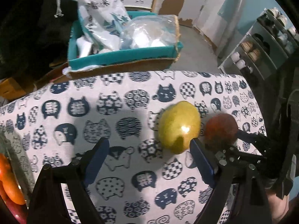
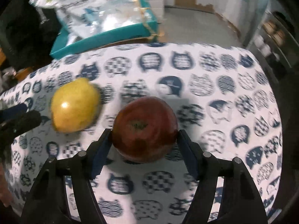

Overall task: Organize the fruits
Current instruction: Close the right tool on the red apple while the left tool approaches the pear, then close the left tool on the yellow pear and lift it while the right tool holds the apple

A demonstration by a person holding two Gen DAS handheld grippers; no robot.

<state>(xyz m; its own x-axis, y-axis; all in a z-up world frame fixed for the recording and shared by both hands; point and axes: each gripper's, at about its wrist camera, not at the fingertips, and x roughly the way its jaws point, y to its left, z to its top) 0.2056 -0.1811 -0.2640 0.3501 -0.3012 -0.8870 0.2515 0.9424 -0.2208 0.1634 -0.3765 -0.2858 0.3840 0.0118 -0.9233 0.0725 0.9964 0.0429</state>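
A red apple (image 2: pixel 144 128) sits stem-up on the cat-print tablecloth (image 2: pixel 214 97). My right gripper (image 2: pixel 143 132) is shut on it, one blue pad against each side. To its left lies a yellow-green fruit (image 2: pixel 74 105). In the left wrist view that fruit (image 1: pixel 179 127) lies just beyond the right fingertip of my left gripper (image 1: pixel 149 142), which stands open over bare cloth. The apple (image 1: pixel 221 130) shows further right, with the other gripper's black fingers (image 1: pixel 248 136) around it.
Orange fruits (image 1: pixel 9 183) sit in a container at the table's near left edge. Behind the table is a teal box (image 1: pixel 121 56) stuffed with plastic bags. A shoe rack (image 1: pixel 261 43) stands on the floor at the right, past the table's far edge.
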